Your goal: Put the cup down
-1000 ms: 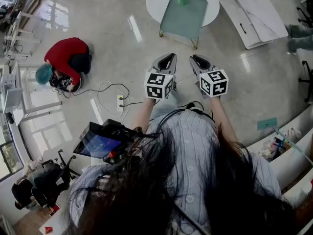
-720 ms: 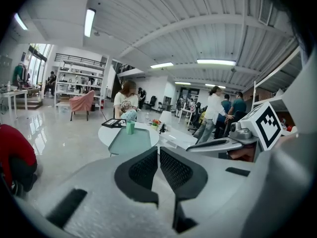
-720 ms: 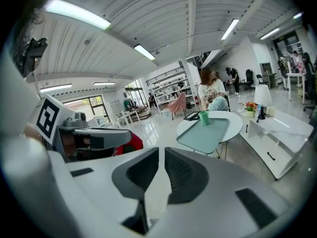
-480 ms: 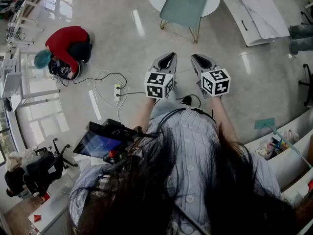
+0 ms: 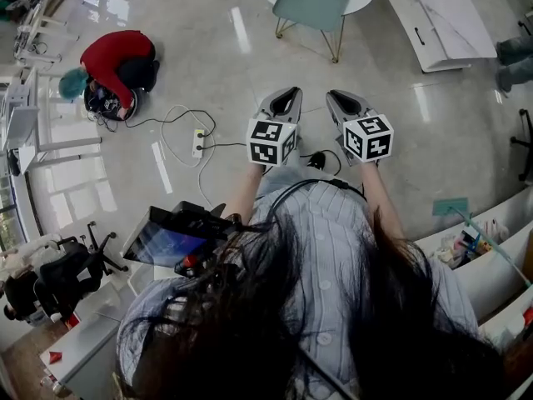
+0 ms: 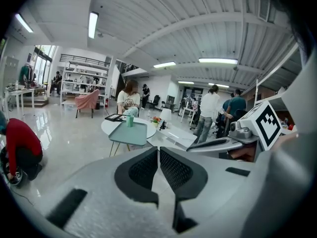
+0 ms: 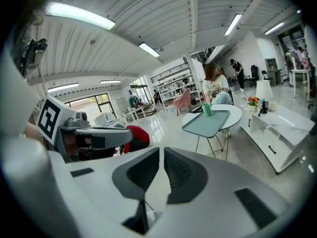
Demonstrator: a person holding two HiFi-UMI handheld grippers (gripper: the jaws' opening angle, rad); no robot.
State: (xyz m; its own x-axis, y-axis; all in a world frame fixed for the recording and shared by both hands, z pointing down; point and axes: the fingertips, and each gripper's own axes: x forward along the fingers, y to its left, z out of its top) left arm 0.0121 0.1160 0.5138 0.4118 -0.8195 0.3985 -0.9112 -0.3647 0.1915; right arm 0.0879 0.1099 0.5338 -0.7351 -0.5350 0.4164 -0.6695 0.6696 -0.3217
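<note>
Looks to me like a big open-plan lab/office space: glossy floor (image 5: 191, 48), strip lights (image 6: 92, 25) on a ribbed ceiling, shelving racks (image 6: 84, 76) at the back, an office chair (image 5: 58, 283), and a power strip (image 5: 200, 142) with cables trailing about.

Round white table (image 7: 235, 112) with teal tray (image 7: 206, 124), green cup (image 7: 207, 109) on it
</note>
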